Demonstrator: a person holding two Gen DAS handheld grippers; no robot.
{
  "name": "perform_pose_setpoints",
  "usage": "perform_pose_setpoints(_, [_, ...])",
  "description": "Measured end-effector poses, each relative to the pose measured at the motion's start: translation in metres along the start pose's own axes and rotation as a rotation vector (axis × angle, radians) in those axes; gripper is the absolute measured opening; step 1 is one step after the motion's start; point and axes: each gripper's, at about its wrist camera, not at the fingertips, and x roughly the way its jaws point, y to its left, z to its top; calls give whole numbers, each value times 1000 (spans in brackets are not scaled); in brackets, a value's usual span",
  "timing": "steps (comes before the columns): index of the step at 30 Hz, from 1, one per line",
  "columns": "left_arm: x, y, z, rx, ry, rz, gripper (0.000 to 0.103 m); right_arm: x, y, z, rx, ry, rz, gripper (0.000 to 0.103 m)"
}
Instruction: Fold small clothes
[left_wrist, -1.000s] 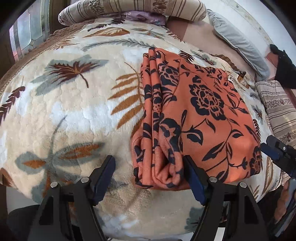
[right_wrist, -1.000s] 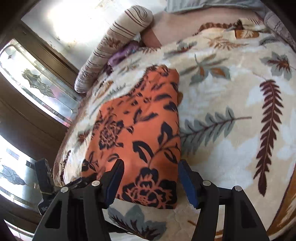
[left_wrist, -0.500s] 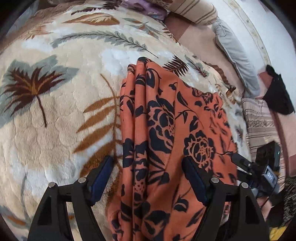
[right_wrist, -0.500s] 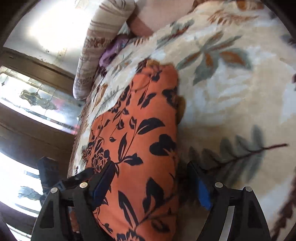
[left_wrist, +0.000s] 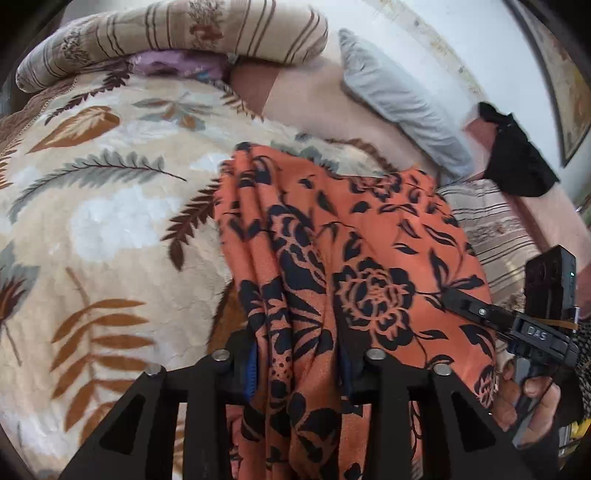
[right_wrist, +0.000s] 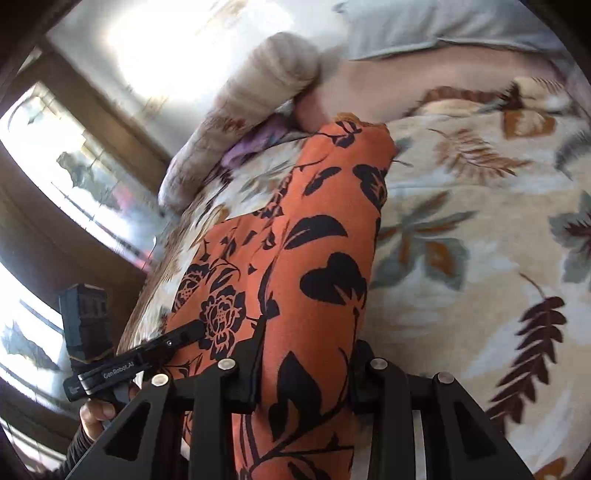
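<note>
Your left gripper (left_wrist: 295, 365) is closed around the bunched near edge of the orange cloth garment with the black flower print (left_wrist: 369, 258), several pleated layers squeezed between its fingers. If that bundle is uneven, a layer can slide out as you lift, and the fold will come down crooked. The garment lies on the cream plush bed blanket with leaf patterns (left_wrist: 110, 229), its far end reaching toward 12 o'clock in the left wrist view, and part of it looks raised off the blanket near you.

Your right gripper (right_wrist: 304, 362) pinches the other near corner of the same garment, fabric pressed between its fingers. If one gripper travels faster or higher than the other, I judge the cloth will twist and the far corner at 12 o'clock in the right wrist view may drag and curl under. The plush blanket probably grabs the fabric, so a low carry could pull the lower layer along with it. In the left wrist view the right gripper sits at 4 o'clock, close to the cloth; keep the two tools from knocking together.

The bed carries a striped beige bolster pillow (left_wrist: 177, 40) at 11 o'clock with a purple cloth (left_wrist: 173, 68) tucked under it, a grey pillow (left_wrist: 402, 107) at 1 o'clock, and a black cloth item (left_wrist: 517, 158) at 2 o'clock. In the right wrist view a dark wooden frame with patterned glass panes (right_wrist: 74, 177) stands at 9 o'clock, bright light coming through.
</note>
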Motion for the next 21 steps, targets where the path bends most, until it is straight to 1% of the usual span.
perform_pose_setpoints(1, [14,-3,0,-2,25,20,41,2,-18,2,43,10,-5,40])
perform_pose_setpoints(2, [35,-6,-2,5,77,55,44,6,-35,1,69,15,-29,42])
perform_pose_setpoints(3, [52,-5,-6,13,132,112,50,14,-56,-3,100,26,-101,57])
perform_pose_setpoints(4, [62,-3,-11,6,161,137,62,20,-68,-8,130,41,-159,61])
perform_pose_setpoints(5, [59,-1,-15,-12,131,134,62,23,-83,-16,170,60,-221,61])
perform_pose_setpoints(6, [51,-2,-17,-8,107,137,62,19,-88,-21,190,40,-190,61])
perform_pose_setpoints(7, [44,-4,-18,5,94,148,62,10,-87,-25,197,-4,-178,61])
perform_pose_setpoints(8, [33,-6,-20,22,73,170,62,-1,-79,-28,179,-50,-209,61])
perform_pose_setpoints(9, [22,-8,-21,31,47,190,63,-12,-69,-30,158,-94,-204,61])
perform_pose_setpoints(11, [3,-14,-29,66,-6,197,63,-27,-48,-31,137,-150,-123,63])
perform_pose_setpoints(13, [2,-14,-38,97,-8,221,63,-34,-26,-31,93,-171,-46,77])
perform_pose_setpoints(14, [11,-9,-43,106,22,250,63,-32,-18,-33,77,-178,-18,81])
perform_pose_setpoints(15, [18,-5,-51,100,55,264,65,-27,-16,-36,77,-169,-7,88])
perform_pose_setpoints(16, [25,2,-57,80,79,257,66,-16,-20,-44,87,-120,-5,89])
perform_pose_setpoints(17, [25,7,-59,54,72,239,67,4,-28,-49,114,-49,-23,89])
perform_pose_setpoints(18, [22,7,-60,45,62,240,67,19,-36,-53,145,0,-49,89])
perform_pose_setpoints(20, [13,3,-58,64,36,250,67,11,-31,-51,136,-45,-38,89])
perform_pose_setpoints(21, [9,1,-58,77,24,253,67,3,-24,-45,131,-64,-13,89])
